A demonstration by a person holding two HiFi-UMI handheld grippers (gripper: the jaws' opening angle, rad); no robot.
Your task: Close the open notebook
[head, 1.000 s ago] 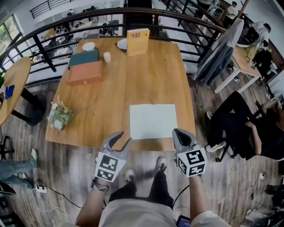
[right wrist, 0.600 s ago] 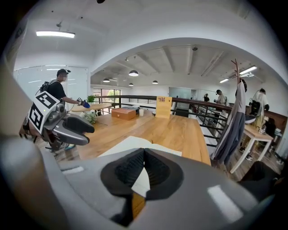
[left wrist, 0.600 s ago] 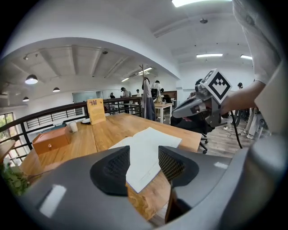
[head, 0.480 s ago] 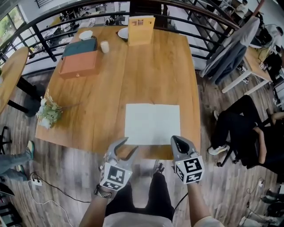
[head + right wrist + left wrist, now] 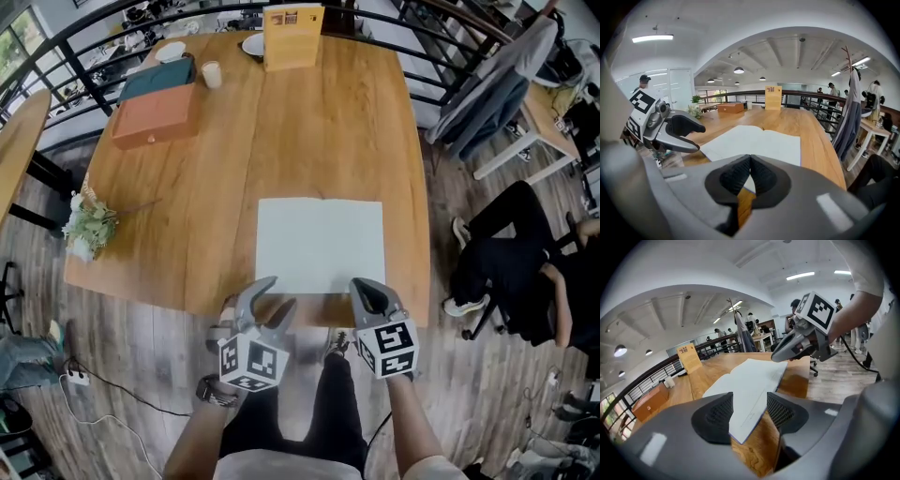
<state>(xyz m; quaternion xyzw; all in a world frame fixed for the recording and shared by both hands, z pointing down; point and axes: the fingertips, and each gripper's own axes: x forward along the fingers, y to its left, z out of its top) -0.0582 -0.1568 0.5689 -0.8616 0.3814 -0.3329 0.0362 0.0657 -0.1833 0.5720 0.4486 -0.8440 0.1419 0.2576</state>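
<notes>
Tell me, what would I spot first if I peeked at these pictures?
A big open notebook with white pages lies flat near the front edge of the wooden table. Just before that edge hover two tongs with black-and-white square-patterned cubes. The left tongs have just been opening, with nothing pinched between them, and the right tongs are shut.

Notebook (image 5: pixel 321 246) white; table (image 5: pixel 319 131) brown wood-grain; box (image 5: pixel 153 122) orange; stand (image 5: pixel 292 37) yellow.
</notes>
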